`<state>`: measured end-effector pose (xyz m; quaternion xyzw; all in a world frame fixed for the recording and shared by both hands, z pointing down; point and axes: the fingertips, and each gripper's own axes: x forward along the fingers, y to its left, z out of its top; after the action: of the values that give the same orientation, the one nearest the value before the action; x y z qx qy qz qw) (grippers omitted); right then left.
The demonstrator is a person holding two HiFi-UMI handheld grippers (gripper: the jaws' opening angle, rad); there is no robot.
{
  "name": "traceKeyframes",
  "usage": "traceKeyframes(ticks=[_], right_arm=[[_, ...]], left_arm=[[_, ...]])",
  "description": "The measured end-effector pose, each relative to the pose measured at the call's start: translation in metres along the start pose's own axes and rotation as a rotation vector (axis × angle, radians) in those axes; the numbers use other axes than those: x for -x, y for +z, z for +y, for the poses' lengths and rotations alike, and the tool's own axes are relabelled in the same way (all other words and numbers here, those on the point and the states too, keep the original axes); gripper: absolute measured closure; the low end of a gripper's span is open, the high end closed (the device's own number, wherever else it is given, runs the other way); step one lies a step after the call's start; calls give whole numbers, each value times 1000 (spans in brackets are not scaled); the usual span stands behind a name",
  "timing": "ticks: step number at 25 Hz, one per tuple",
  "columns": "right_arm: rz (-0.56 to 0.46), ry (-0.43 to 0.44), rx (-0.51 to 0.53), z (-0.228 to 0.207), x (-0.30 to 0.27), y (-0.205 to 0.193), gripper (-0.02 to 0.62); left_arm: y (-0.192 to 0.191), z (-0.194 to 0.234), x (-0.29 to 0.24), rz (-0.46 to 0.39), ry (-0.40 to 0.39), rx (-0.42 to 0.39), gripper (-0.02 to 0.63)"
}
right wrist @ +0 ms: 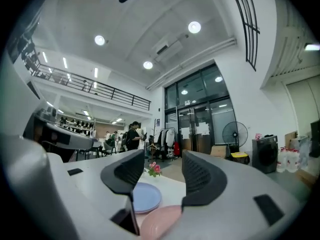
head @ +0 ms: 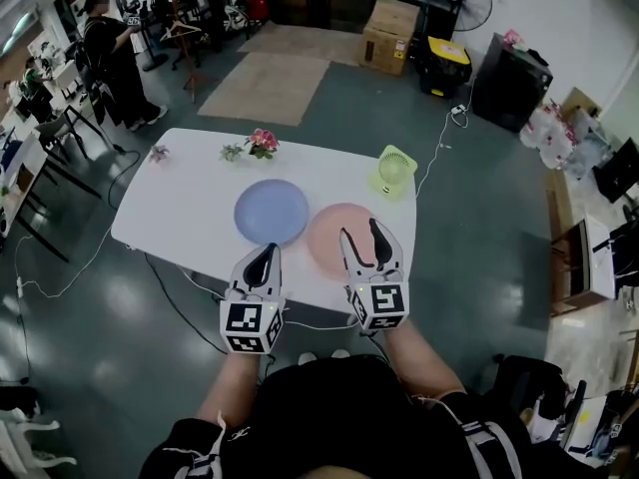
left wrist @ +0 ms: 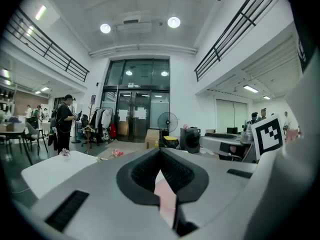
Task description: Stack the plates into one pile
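Two plates lie side by side on the white table (head: 180,203): a blue plate (head: 272,213) on the left and a pink plate (head: 334,230) to its right. My right gripper (head: 362,234) hovers over the pink plate's near part, its jaws open and empty. The right gripper view shows the blue plate (right wrist: 146,196) and the pink plate (right wrist: 161,223) low between those jaws. My left gripper (head: 264,258) is at the table's near edge, just in front of the blue plate, with its jaws shut on nothing. A strip of the pink plate (left wrist: 167,200) shows below its tips (left wrist: 160,155).
A green desk fan (head: 392,171) stands at the table's far right corner. Pink flowers (head: 263,143) and a smaller sprig (head: 158,153) sit along the far edge. A person (head: 115,58) stands far left; a cardboard box (head: 389,33) lies beyond.
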<state>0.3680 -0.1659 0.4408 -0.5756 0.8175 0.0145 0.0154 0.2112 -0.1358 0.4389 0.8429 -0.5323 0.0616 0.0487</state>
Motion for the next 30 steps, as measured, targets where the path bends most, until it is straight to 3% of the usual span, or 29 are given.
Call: traceKeyframes(ticks=[7, 15, 30], right_arm=[[120, 113, 30, 25, -3, -44, 360], [433, 286, 181, 54, 10, -161, 368], [755, 389, 517, 40, 20, -286, 379]], left_arm=[[-10, 2, 19, 20, 46, 14, 594], [-26, 6, 35, 42, 95, 31, 594], [-40, 51, 71, 67, 223, 66, 594]])
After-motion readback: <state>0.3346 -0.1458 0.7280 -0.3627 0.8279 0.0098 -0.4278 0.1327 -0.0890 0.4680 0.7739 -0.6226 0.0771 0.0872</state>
